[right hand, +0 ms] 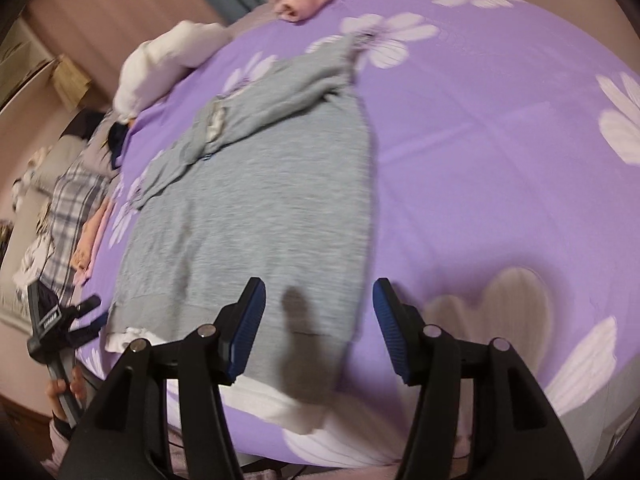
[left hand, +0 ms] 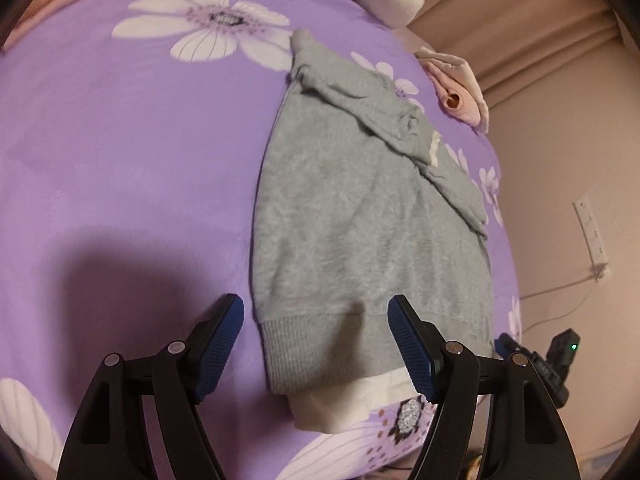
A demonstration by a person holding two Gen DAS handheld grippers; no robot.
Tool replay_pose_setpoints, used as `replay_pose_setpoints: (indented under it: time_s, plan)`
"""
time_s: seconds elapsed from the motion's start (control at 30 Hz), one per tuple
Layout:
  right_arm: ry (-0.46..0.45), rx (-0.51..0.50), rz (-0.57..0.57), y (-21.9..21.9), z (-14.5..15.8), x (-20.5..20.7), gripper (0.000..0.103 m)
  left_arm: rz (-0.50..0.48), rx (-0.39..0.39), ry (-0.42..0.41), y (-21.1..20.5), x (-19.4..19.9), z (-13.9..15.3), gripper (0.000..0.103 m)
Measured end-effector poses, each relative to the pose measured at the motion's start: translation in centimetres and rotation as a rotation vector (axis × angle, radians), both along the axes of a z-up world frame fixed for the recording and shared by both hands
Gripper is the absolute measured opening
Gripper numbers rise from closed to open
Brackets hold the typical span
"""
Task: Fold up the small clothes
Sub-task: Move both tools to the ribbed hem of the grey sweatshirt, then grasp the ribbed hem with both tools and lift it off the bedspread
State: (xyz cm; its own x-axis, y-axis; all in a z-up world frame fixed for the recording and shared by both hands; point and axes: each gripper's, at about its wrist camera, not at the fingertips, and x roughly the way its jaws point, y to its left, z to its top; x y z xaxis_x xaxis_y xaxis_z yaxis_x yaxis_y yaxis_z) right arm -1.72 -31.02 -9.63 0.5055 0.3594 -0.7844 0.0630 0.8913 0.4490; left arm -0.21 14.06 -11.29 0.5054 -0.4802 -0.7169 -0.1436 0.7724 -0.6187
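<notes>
Left wrist view: you are hovering both grippers, left gripper (left hand: 316,340) and right gripper (right hand: 319,326), jaws wide and empty, over the grey sweater (left hand: 360,216)'s hem; grabbing unevenly risks skewing the fold.

The right wrist view is smeared by motion, so the knit of the grey sweater (right hand: 256,208) and its small tag cannot be made out there. A white underlayer (left hand: 332,404) shows only as a strip below the ribbed hem; the rest is covered. The left tool (right hand: 86,316) is cut off by the left edge of the right wrist view, with just part of the hand (right hand: 66,390) showing. Clothes piled past the bed's (left hand: 120,160) far corner are too blurred to identify.
</notes>
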Motion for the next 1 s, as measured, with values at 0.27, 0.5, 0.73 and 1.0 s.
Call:
replay_pose_setpoints:
  time_s: [0.27,0.5,0.73,1.0]
  plan:
    - [0.038,0.178,0.037,-1.2,-1.2,-0.3,0.057,-0.033,-0.116,-0.010,0.2,0.6,-0.8,0.076]
    - [0.030,0.331,0.061,-0.1,-2.7,0.9,0.057,-0.067,-0.191,-0.025,0.0,1.5,-1.2,0.080]
    - [0.011,0.373,0.077,1.1,-2.8,3.1,0.057,-0.095,-0.294,-0.033,-0.8,4.3,-1.6,0.080]
    - [0.032,0.371,0.114,1.6,-2.4,2.7,0.055,-0.147,-0.282,-0.032,-2.3,3.0,-1.6,0.080]
